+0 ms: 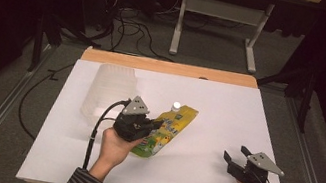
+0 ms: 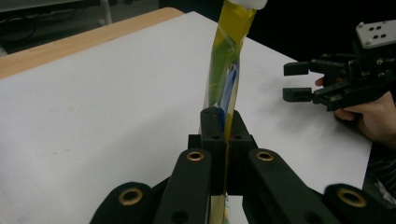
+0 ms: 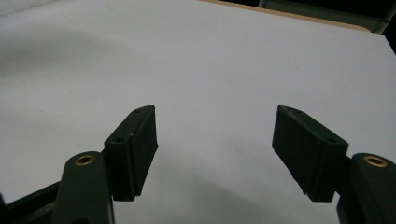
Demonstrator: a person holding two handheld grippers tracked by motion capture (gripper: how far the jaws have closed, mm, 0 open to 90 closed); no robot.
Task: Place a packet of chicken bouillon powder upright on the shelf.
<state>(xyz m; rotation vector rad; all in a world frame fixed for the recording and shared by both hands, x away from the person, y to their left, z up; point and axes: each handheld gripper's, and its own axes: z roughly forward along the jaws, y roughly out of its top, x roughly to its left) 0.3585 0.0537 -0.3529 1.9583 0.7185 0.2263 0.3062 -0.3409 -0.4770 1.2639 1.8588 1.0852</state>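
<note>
Left gripper (image 1: 153, 126) fingers clamped on yellow pouch (image 1: 173, 124); right gripper (image 1: 236, 155) fingers spread, above white desk (image 1: 228, 113).

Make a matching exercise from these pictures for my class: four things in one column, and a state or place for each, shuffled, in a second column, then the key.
Things
1. left gripper
2. right gripper
3. yellow pouch
4. clear plastic container

States or places
A. jaws wide apart, nothing between them
B. stands at the table's left, behind the left hand
C. jaws closed on a thin edge
D. has a white cap at its far end

Pairs: 1-C, 2-A, 3-D, 4-B
</note>
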